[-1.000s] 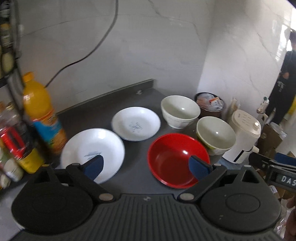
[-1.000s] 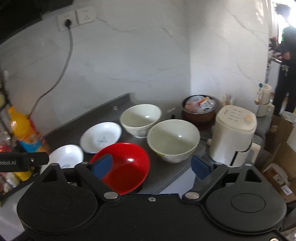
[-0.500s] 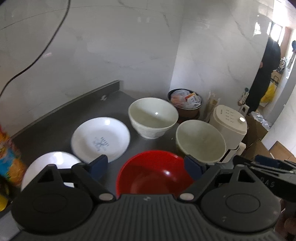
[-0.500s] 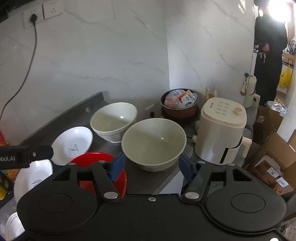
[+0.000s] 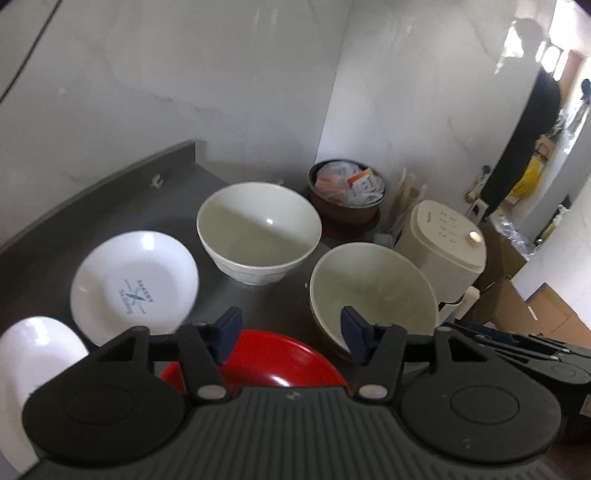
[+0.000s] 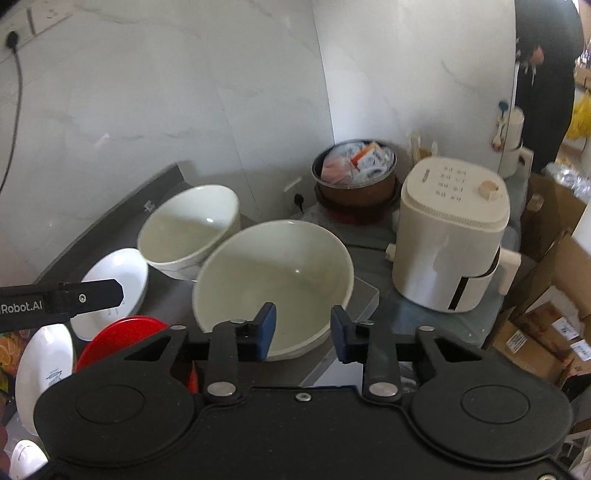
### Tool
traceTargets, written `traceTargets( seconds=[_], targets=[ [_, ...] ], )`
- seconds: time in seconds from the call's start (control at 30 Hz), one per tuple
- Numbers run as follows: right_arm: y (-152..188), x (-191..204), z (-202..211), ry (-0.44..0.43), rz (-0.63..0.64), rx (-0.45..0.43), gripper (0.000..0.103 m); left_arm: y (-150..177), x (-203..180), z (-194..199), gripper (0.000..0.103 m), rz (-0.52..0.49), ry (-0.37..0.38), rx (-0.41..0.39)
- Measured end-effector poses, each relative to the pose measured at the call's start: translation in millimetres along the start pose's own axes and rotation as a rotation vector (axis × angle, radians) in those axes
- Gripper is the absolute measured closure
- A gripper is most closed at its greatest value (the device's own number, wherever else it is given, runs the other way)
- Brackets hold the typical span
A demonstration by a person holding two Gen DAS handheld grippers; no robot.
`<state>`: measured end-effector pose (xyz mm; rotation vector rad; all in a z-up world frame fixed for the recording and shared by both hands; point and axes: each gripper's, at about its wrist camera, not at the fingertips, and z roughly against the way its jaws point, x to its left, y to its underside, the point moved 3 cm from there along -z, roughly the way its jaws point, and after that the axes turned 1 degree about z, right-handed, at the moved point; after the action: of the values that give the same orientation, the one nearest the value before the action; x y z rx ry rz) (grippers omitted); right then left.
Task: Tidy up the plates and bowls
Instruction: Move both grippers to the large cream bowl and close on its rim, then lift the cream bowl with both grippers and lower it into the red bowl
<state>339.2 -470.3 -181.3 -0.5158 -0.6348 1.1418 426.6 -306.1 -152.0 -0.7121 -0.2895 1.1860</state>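
1. We see white marble-look walls (image 6: 221, 92) that meet in a corner behind a dark grey counter (image 5: 110, 206).
2. A white socket (image 6: 40, 16) with a black cable (image 6: 11, 122) sits high on the left wall.
3. A white appliance (image 6: 448, 236) stands on the counter near a brown pot (image 6: 356, 177).
4. Cardboard boxes (image 6: 546, 332) lie at the right.
5. Bright daylight comes from a doorway (image 5: 565, 74), where a person in dark clothes (image 5: 524, 140) stands.
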Motion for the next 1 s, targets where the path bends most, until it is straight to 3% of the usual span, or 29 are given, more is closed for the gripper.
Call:
traceTargets(
  seconds=[0.27,0.63,0.8,1.0],
  targets=[
    [-14,-25,-42,-0.044,-0.012,0.086,0.076,-13,-11,-53,0.063,0.058,-0.028,0.099],
    [-27,-46,-73,-0.124,0.005,0.168,0.090,-15,-23,-106,0.082,0.149,-0.084,0.208],
    [-31,-47,-81,-0.141,0.048,0.185,0.093,-11,-20,-118,0.099,0.209,-0.108,0.243],
    [-36,-49,-82,-0.165,0.081,0.180,0.094,-12,-22,-117,0.100,0.233,-0.133,0.238]
  ],
)
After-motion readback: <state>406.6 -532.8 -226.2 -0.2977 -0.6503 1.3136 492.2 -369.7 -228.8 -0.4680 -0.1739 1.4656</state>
